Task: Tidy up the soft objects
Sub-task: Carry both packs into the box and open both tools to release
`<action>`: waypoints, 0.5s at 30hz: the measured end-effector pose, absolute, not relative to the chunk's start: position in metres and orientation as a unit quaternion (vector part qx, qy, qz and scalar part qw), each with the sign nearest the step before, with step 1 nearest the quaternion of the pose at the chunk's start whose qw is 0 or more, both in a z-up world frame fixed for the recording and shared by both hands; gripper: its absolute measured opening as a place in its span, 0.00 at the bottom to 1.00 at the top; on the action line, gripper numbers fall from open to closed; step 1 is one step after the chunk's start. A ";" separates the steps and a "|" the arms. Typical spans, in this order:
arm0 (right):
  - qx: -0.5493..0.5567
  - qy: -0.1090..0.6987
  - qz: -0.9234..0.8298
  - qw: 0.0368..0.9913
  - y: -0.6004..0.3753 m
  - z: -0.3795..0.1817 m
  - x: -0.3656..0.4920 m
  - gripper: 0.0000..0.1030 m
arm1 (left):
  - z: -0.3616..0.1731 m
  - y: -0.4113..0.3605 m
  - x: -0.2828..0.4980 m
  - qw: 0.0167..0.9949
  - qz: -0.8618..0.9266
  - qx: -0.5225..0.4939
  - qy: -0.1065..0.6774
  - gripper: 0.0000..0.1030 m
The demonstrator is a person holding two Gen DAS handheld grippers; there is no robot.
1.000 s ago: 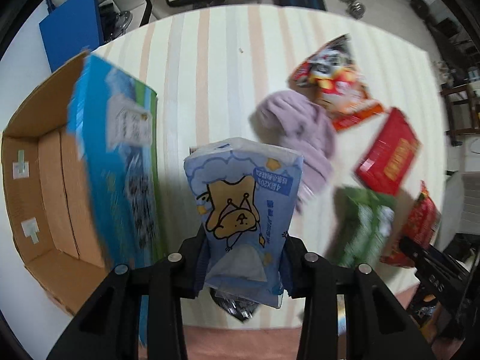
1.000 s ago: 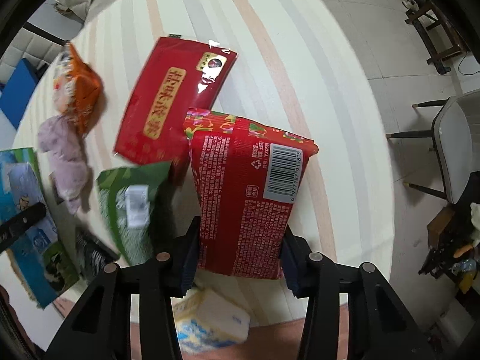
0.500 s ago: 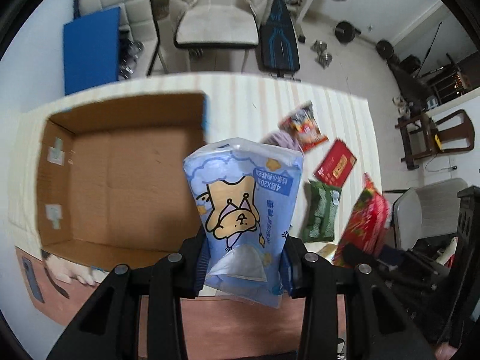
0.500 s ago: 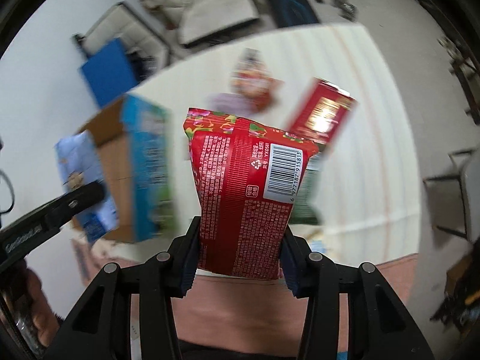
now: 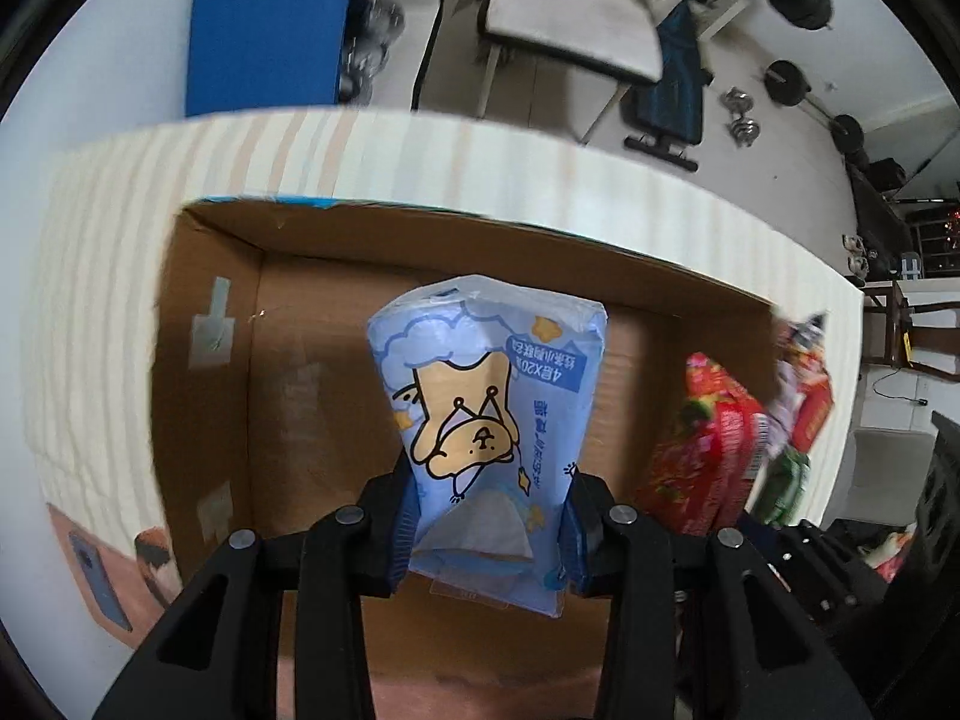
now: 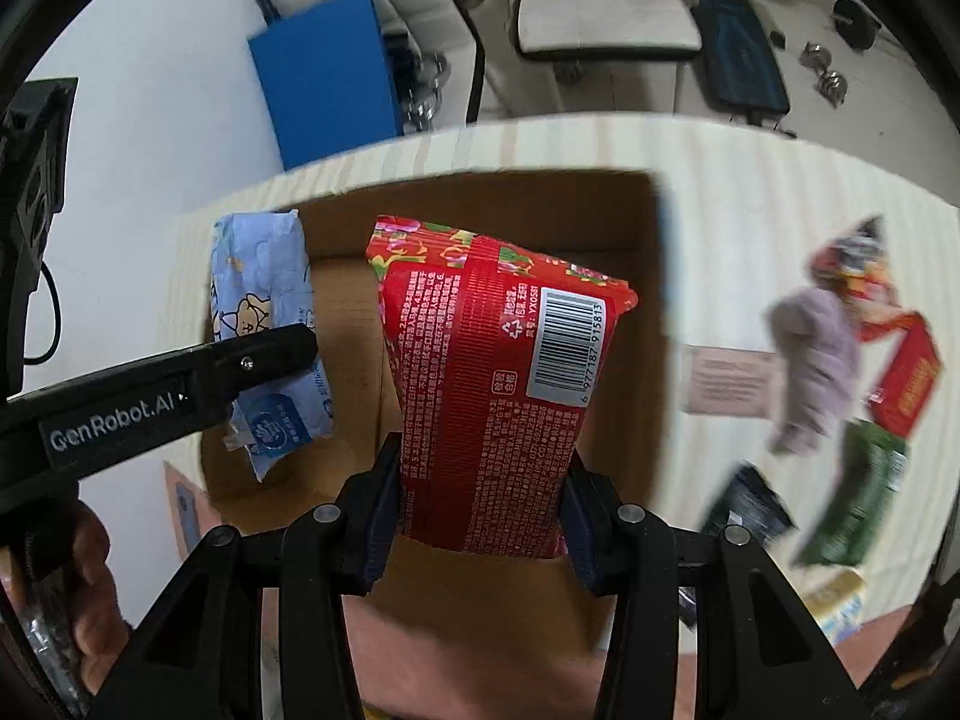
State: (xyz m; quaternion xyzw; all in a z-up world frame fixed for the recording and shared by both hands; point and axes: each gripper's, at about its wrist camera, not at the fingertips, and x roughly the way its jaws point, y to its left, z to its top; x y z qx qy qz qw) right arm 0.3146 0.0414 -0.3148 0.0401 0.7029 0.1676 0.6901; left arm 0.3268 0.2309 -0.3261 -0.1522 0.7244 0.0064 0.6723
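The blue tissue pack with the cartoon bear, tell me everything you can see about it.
The blue tissue pack is a soft pale-blue plastic packet printed with clouds, stars, a cartoon bear and a darker blue label strip. A white dispensing flap shows near its lower end. The left tongs are shut on that end, one pad on each side, squeezing it narrower. It hangs in the air above the open cardboard box, touching nothing else. In the right wrist view it appears side-on, near the box's left wall.

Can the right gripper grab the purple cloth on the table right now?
Probably not: the right gripper is shut on a red packet over the cardboard box, and the purple cloth lies off to the side.
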 end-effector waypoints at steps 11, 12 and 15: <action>-0.005 0.742 0.133 0.657 0.100 -0.409 0.343 0.48 | -0.397 0.235 0.351 0.621 -0.038 -0.160 0.766 0.35; -0.006 0.744 0.130 0.655 0.101 -0.413 0.343 0.48 | -0.398 0.233 0.351 0.619 -0.041 -0.160 0.768 0.35; -0.015 0.743 0.127 0.657 0.106 -0.417 0.344 0.48 | -0.397 0.231 0.355 0.617 -0.040 -0.152 0.771 0.40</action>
